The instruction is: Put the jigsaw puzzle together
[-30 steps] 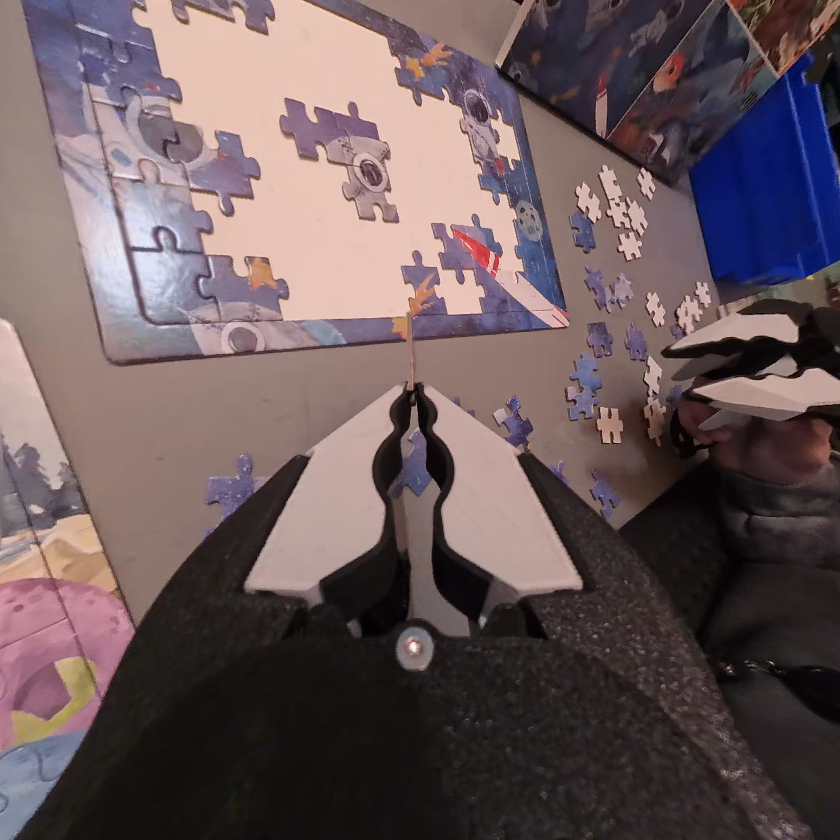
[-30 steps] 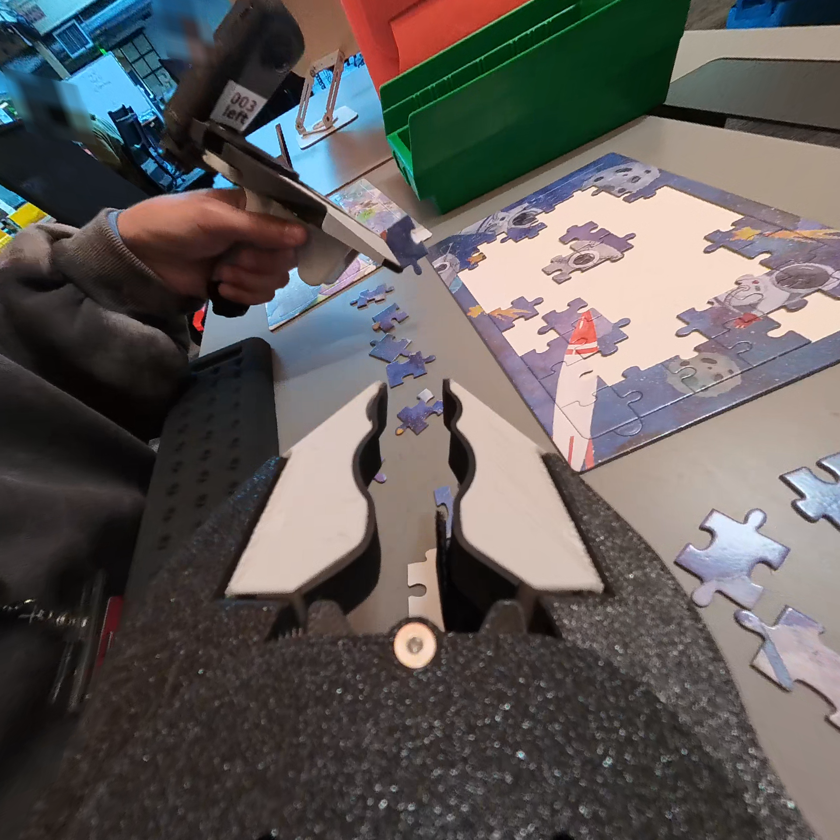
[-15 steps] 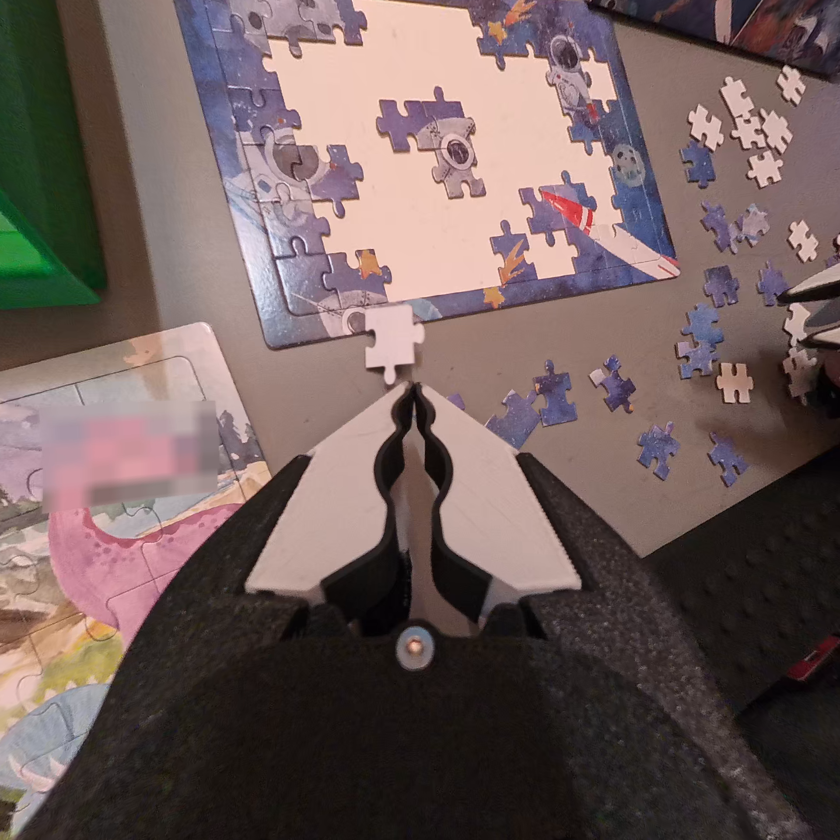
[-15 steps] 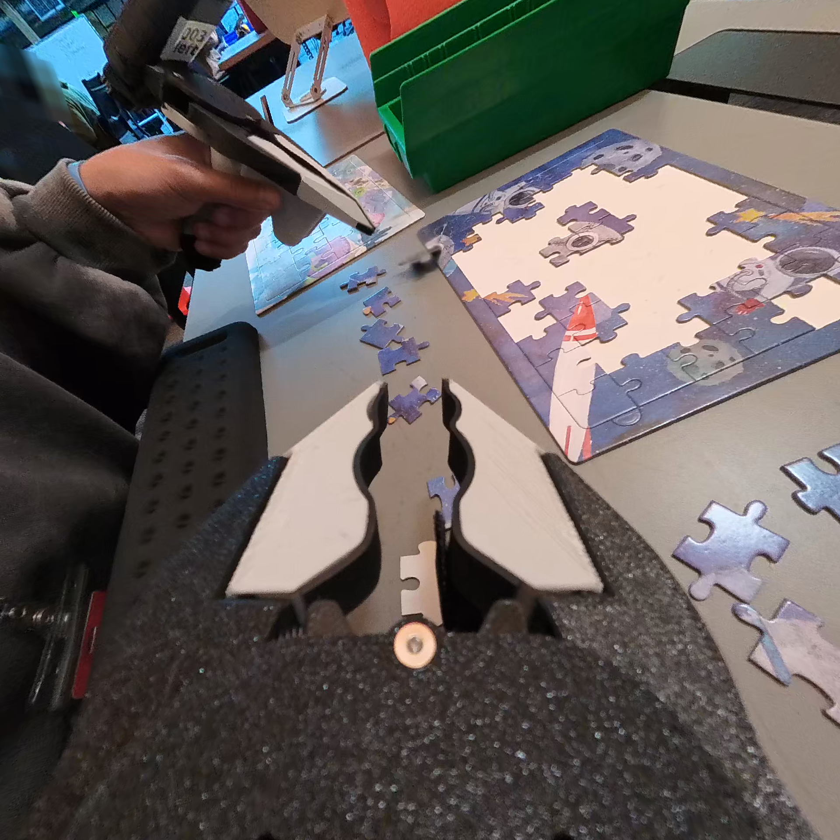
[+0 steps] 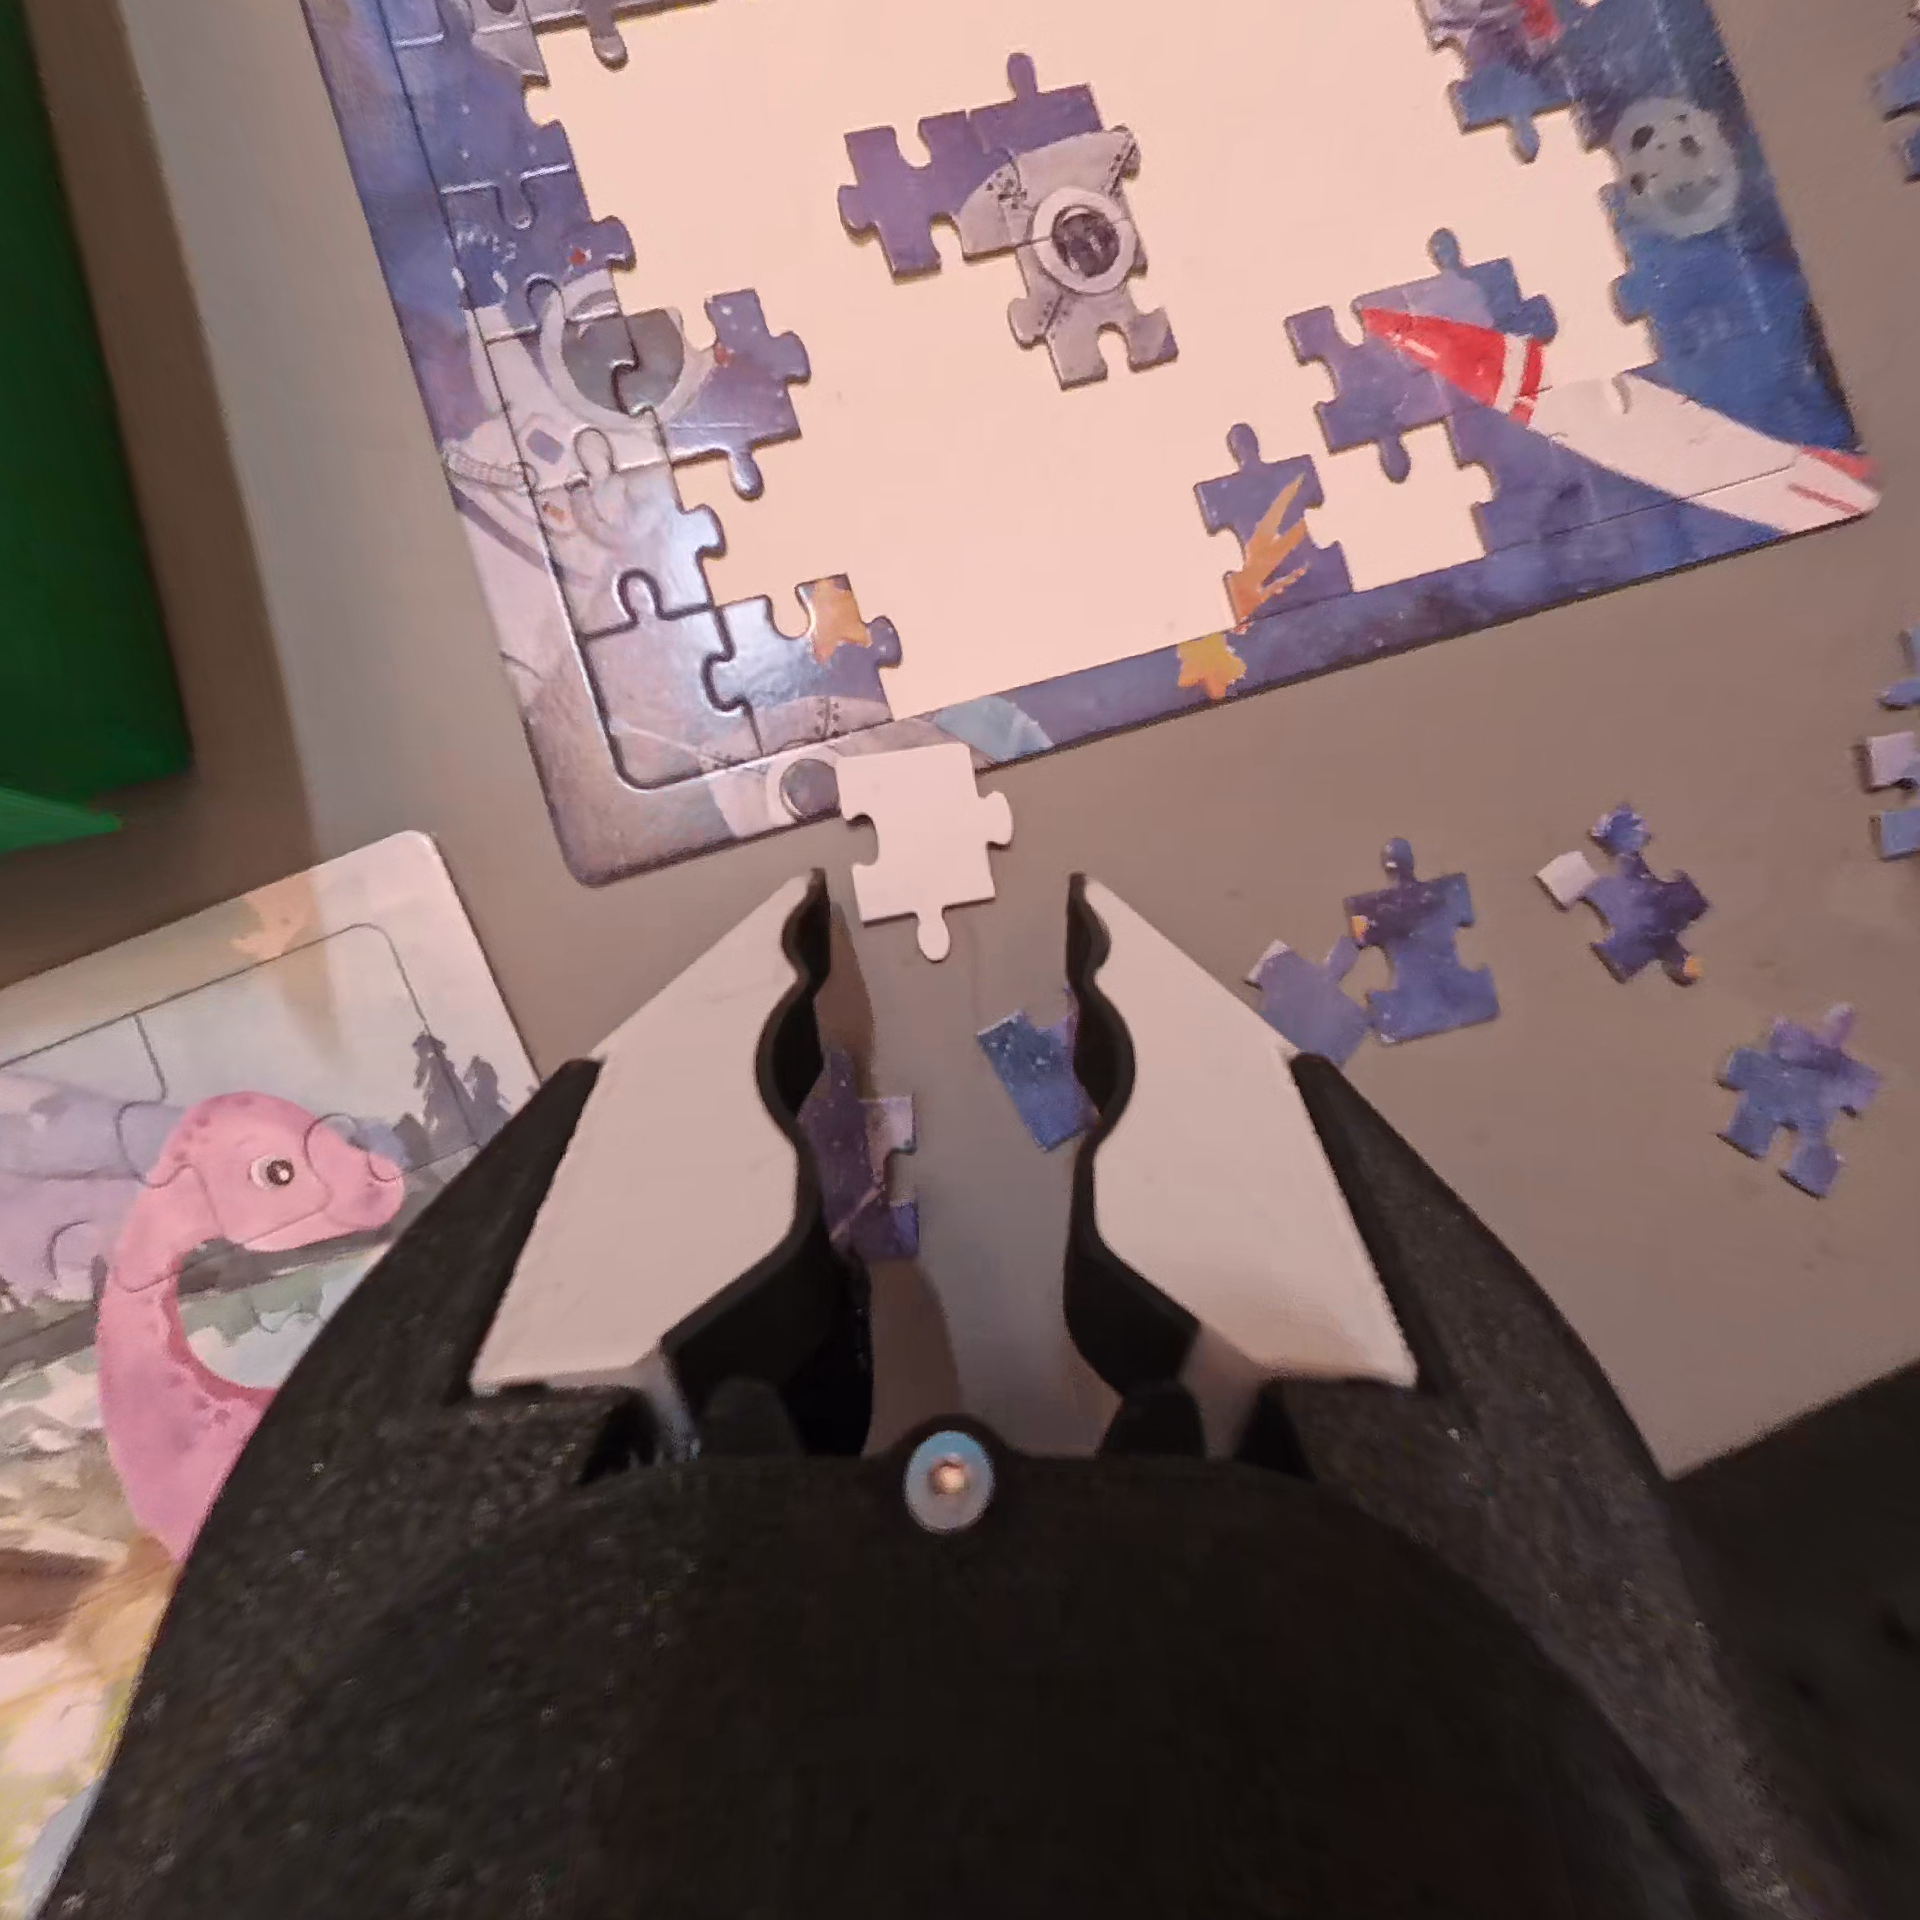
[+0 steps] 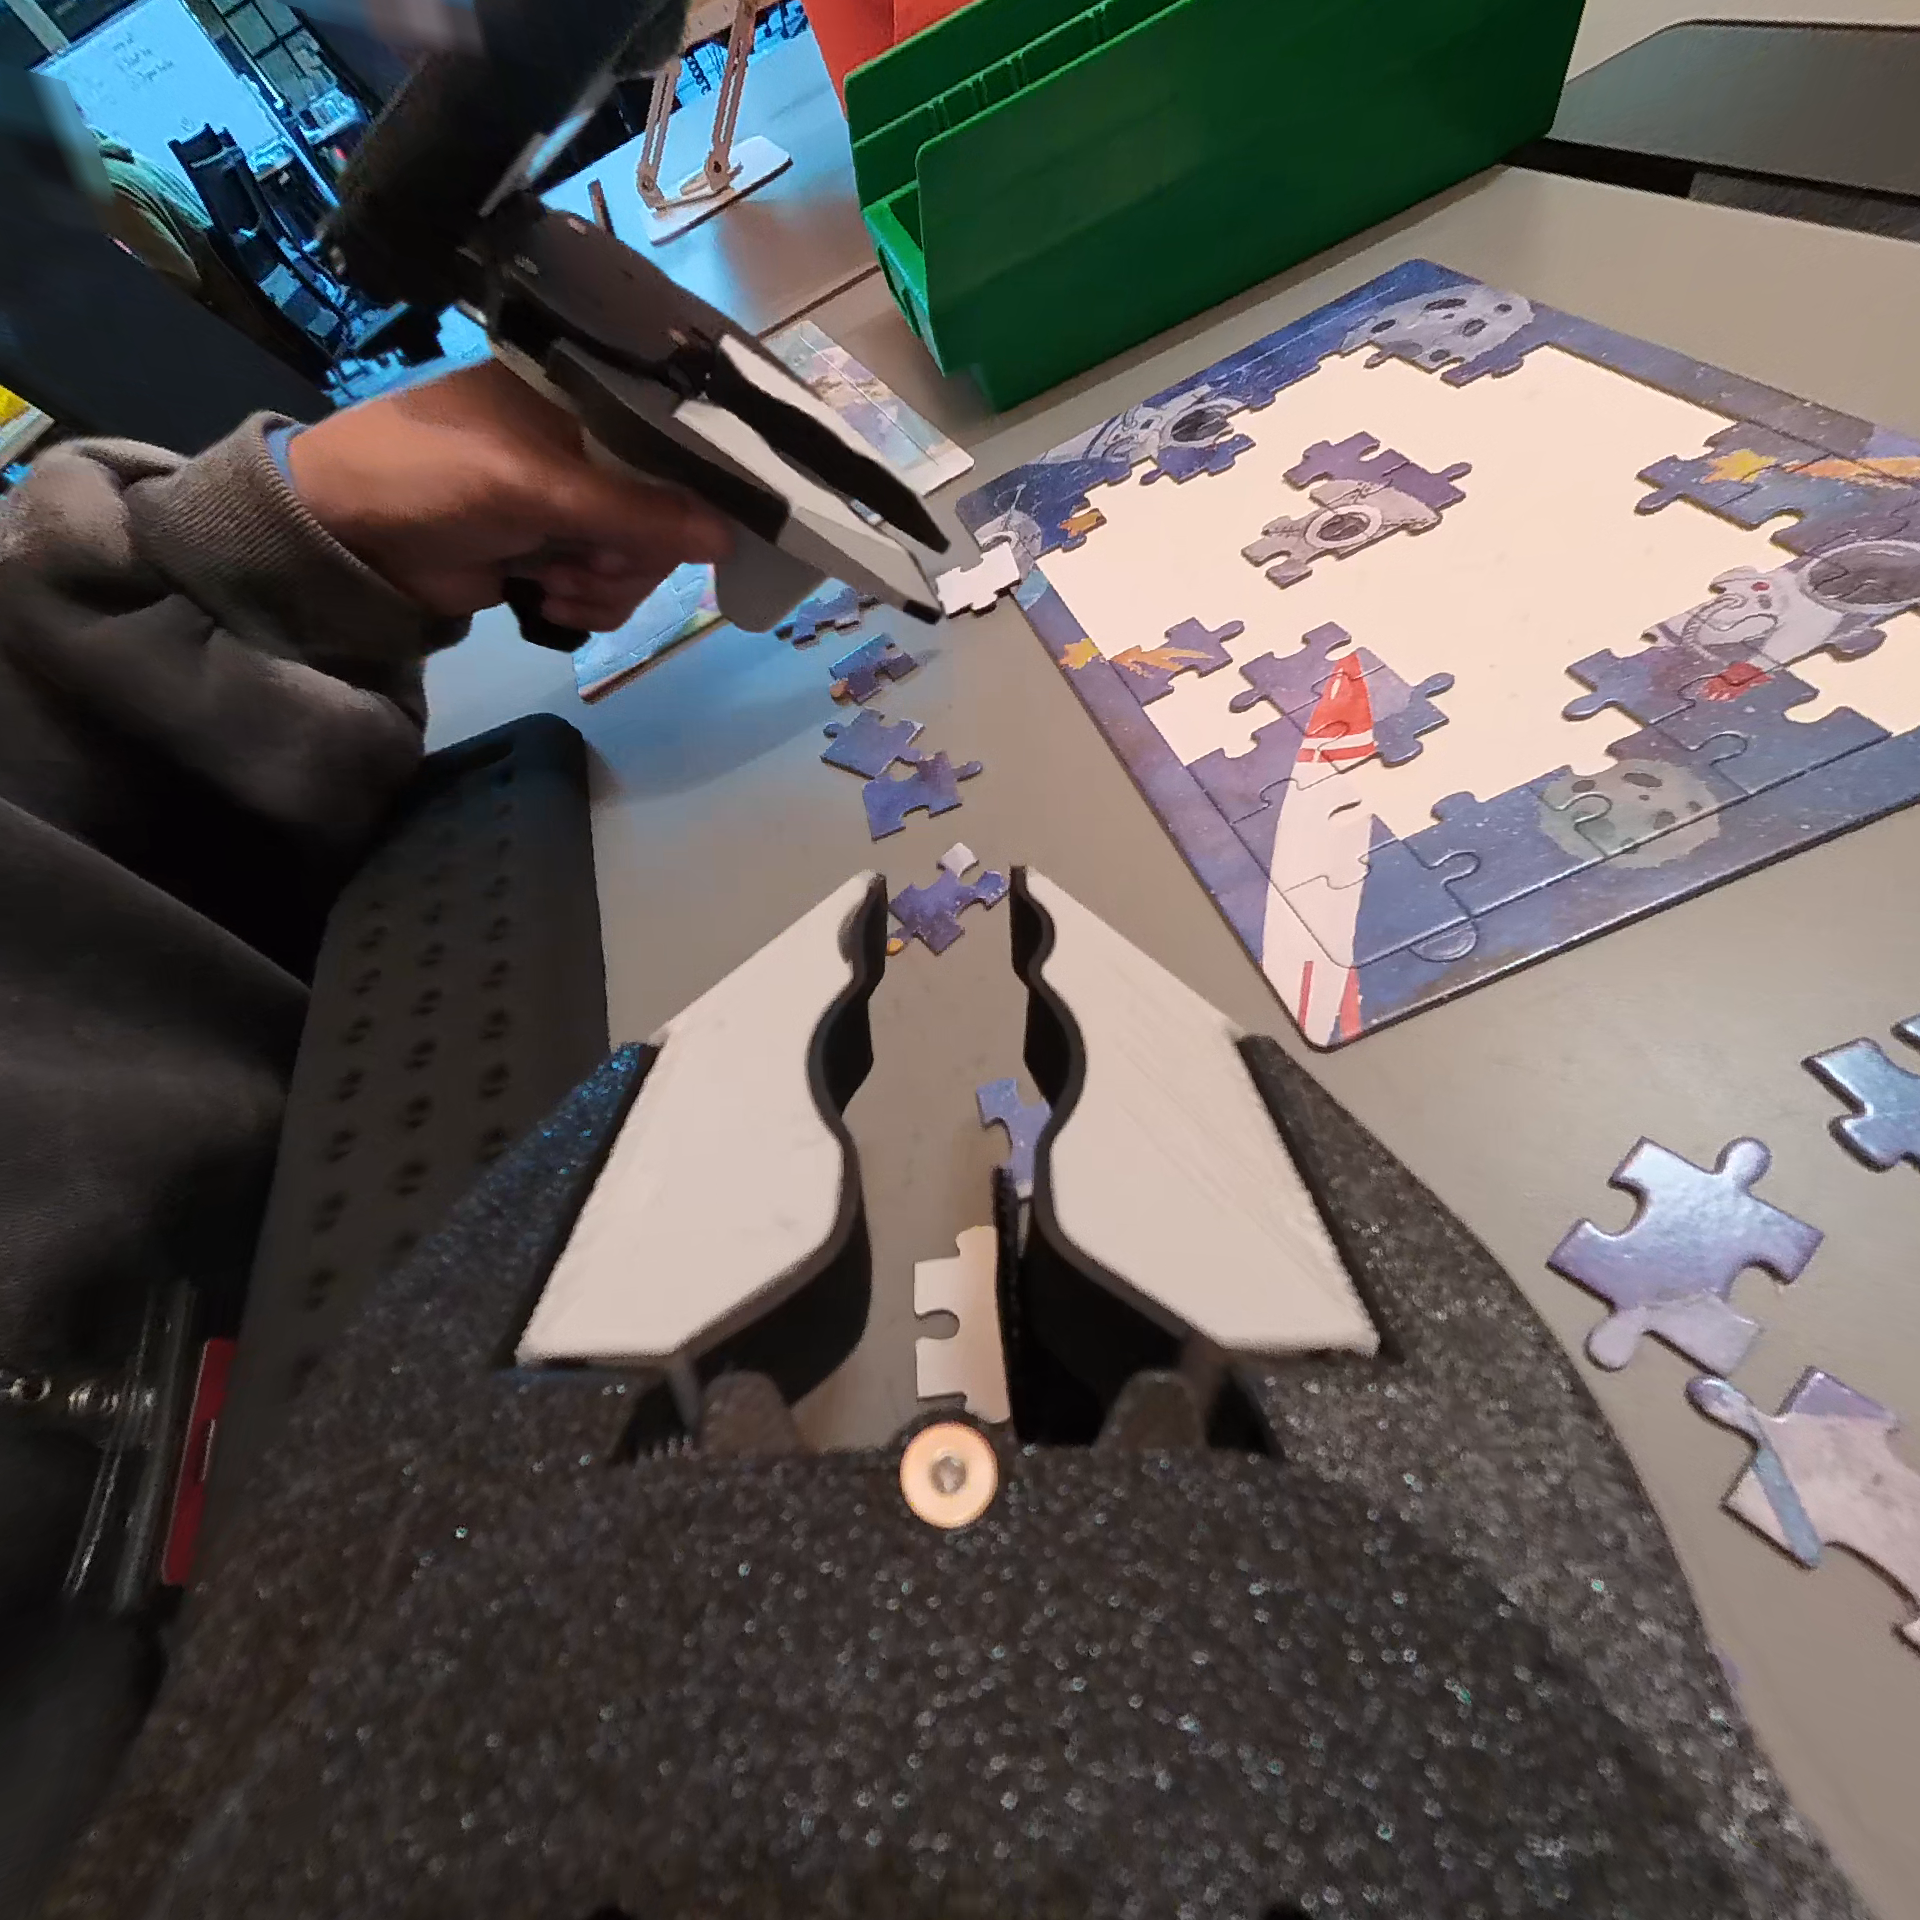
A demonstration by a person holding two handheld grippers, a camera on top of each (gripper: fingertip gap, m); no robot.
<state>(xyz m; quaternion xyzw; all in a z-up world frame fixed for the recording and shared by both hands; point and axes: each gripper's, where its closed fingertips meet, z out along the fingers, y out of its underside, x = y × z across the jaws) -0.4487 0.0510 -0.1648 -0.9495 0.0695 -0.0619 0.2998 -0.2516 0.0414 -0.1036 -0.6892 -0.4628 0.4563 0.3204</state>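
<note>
Grey tabletop [image 5: 1247,748] carries the blue space-themed jigsaw tray [image 5: 644,758], its cream middle mostly unfilled, with loose blue cardboard pieces [image 5: 1423,956] scattered beside it. A white, face-down puzzle piece [image 5: 925,831] lies across the tray's near border, just ahead of the left gripper [image 5: 945,883], whose jaws stand well apart and hold nothing. The right gripper [image 6: 948,878] hovers over the table with its jaws moderately parted, also empty. My worry: the piece is blank side up, so pressing it in would fail. Perched on the raised rim, it may tip or skid when pinched, and a careless sweep could scatter neighbouring pieces.
</note>
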